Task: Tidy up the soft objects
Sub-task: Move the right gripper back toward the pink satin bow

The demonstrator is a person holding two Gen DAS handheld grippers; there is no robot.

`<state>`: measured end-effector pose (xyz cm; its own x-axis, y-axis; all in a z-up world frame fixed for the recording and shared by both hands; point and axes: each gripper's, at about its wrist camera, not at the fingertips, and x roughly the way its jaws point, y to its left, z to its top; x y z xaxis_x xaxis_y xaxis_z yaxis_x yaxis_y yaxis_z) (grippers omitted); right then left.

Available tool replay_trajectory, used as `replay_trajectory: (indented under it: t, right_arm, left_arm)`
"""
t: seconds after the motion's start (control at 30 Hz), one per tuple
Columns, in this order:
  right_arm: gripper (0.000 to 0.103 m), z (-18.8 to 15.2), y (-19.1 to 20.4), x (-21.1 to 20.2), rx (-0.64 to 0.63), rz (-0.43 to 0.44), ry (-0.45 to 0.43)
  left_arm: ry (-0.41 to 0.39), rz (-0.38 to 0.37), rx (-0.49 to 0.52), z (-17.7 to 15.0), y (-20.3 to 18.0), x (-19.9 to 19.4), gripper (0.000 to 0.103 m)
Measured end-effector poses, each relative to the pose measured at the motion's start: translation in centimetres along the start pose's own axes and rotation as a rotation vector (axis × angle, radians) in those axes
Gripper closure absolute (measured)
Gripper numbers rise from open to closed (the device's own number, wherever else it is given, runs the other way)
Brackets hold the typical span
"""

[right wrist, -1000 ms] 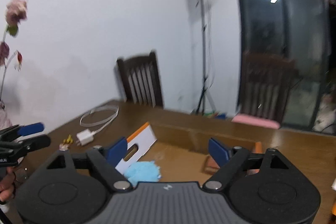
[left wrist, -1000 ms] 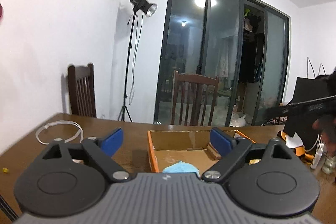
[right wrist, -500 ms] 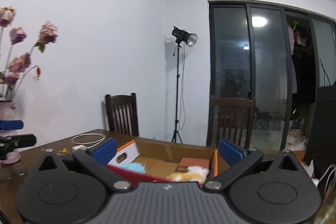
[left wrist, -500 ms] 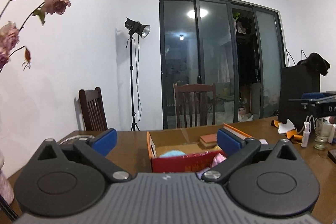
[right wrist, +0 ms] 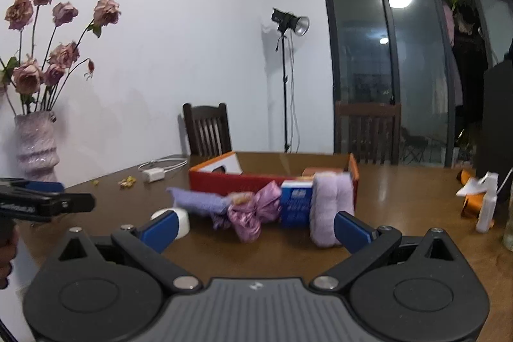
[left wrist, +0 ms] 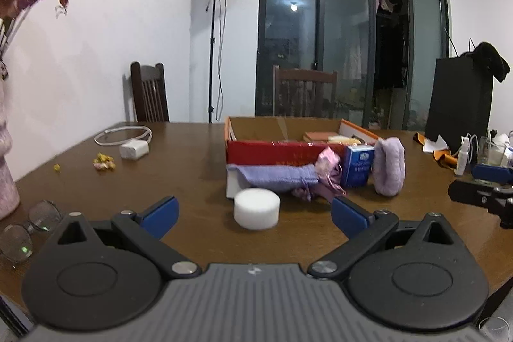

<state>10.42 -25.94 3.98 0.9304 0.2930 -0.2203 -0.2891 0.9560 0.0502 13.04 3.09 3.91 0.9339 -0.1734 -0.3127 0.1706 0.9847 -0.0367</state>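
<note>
Both grippers are held low over the wooden worktop (left wrist: 192, 169); the fingers of the left gripper (left wrist: 253, 215) and right gripper (right wrist: 255, 228) have just been opened wide, with nothing pinched. A white foam disc (left wrist: 256, 209) is seen just ahead of the left fingers. Beyond it, a lavender towel (left wrist: 275, 177), pink cloth bundle (right wrist: 253, 213), blue carton (left wrist: 357, 169) and fluffy purple roll (left wrist: 388, 165) are lined against a red cardboard box (left wrist: 272, 153).
</note>
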Motion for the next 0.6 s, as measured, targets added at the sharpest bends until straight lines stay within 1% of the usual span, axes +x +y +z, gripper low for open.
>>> replay_trajectory:
  t: [0.1, 0.17, 0.3, 0.37, 0.47, 0.53, 0.6]
  right_arm:
    - [0.0, -0.7, -0.3, 0.1, 0.027, -0.03, 0.007]
    - [0.0, -0.5, -0.5, 0.5, 0.046, -0.035, 0.014]
    - [0.0, -0.1, -1.1, 2.9, 0.079, 0.019, 0.073]
    - [0.0, 0.0, -1.0, 4.4, 0.087, 0.016, 0.091]
    - [0.0, 0.5, -0.7, 7.1, 0.09, 0.047, 0.12]
    - [0.005, 1.1, -0.6, 9.3, 0.115, 0.071, 0.143]
    - [0.014, 1.9, -0.4, 11.7, 0.127, 0.102, 0.155]
  left_arm:
    - [0.03, -0.019, -0.001, -0.3, 0.1, 1.4, 0.0]
    - [0.043, -0.035, -0.011, -0.3, 0.3, 2.4, 0.0]
    - [0.064, -0.051, -0.063, 0.1, 0.8, 5.2, 0.0]
    - [0.067, -0.054, -0.093, 0.6, 1.4, 6.8, 0.0]
    - [0.07, -0.044, -0.129, 2.0, 2.6, 9.8, 0.0]
    - [0.06, -0.045, -0.161, 2.9, 3.5, 11.9, 0.003]
    - [0.069, -0.038, -0.19, 3.7, 4.5, 14.5, 0.006]
